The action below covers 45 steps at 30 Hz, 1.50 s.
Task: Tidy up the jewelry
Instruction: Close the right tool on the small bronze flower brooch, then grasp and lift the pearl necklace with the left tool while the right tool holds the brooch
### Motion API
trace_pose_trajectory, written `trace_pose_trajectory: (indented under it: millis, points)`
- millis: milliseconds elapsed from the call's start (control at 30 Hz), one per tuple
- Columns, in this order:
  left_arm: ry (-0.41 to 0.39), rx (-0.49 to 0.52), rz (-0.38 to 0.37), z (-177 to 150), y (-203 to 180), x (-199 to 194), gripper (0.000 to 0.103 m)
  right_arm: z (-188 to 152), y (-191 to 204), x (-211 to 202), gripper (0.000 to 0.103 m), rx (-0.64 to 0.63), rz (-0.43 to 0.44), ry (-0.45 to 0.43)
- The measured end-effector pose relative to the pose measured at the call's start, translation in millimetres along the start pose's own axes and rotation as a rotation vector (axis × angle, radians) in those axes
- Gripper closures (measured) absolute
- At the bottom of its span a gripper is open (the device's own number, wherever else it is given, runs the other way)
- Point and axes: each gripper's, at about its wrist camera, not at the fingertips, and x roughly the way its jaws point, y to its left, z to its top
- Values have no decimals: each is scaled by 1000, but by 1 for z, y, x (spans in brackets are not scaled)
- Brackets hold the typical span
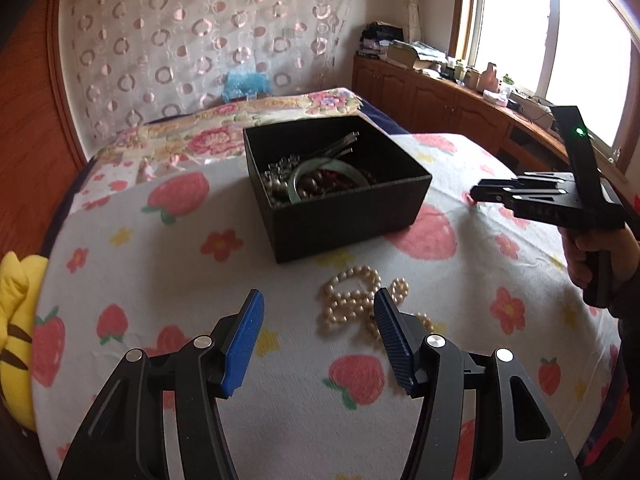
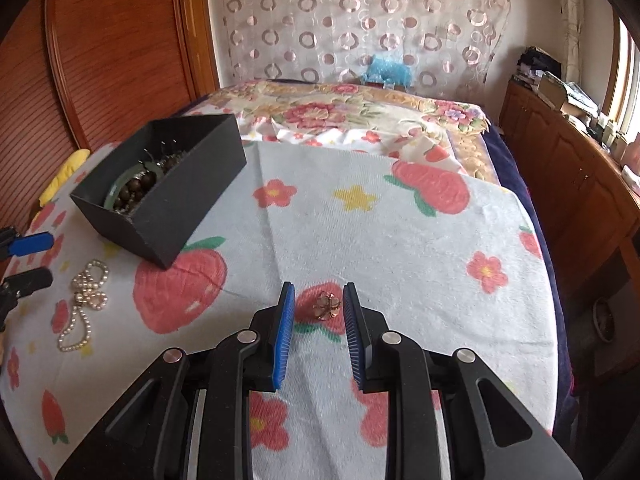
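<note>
The pearls [image 1: 360, 300] lie in loose loops on the blanket [image 1: 280, 420], just in front of the black box [image 1: 340, 216]. The left claw [image 1: 318, 300] points down at them. Its jaws stand wide apart and hold nothing. The right blue pad [image 1: 394, 340] covers part of the pearls in this view, and the left pad sits over bare blanket. Whether a pad touches the pearls is hard to tell from here.

A small gold ring [image 2: 327, 305] with a flower top sits on a red strawberry print. The right claw [image 2: 319, 300] tilts down over it. Its jaws are only a little apart, with the ring between the tips. The pads do not press on it, so it is not held.

In the left view, a hand [image 1: 584, 256] grips the black handle of the right claw at the right edge. That claw points sideways toward the box, with a small green light on its top.

The box is open at the top. Inside are dark beads, a pale green bangle [image 1: 304, 168] and some silver bits. It stands between the two claws, a bit farther back.

The blanket is flat and mostly bare around the ring. A flowery quilt [image 2: 340, 112] lies behind it. A yellow toy [image 1: 16, 320] sits at the left edge. Wood cupboards [image 2: 568, 168] run along the right side.
</note>
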Motion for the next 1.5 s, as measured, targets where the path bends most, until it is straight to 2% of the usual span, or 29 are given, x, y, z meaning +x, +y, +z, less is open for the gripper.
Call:
trace_pose_trajectory:
  millis: [167,200,700,767,833,967,1033,1167,1300,1500]
  points:
    - [20,13,-6,-5,-6,2,48,0,2,8,77,-18,-23,19]
    - [24,15,-9,-6,-7,3,48,-1,3,8,86,-23,-23,18]
    - [77,62,-36,-7,-29,15,49,-13,30,-33,86,-70,25,-50]
    - [77,75,-29,-6,-33,17,53,-12,36,-35,86,-76,32,-55]
    - [88,80,-19,-6,-34,20,63,-13,38,-38,86,-79,38,-60]
    - [95,97,27,-3,-35,22,64,-13,41,-42,86,-82,46,-64]
    - [103,98,55,-2,-29,21,76,-14,44,-43,86,-85,50,-64]
    - [107,83,55,-4,-18,17,82,-17,46,-41,86,-94,51,-60]
    - [104,96,33,-6,-21,15,98,-17,49,-39,86,-94,56,-56]
    - [88,69,26,-1,-16,10,99,-18,55,-43,86,-110,62,-62]
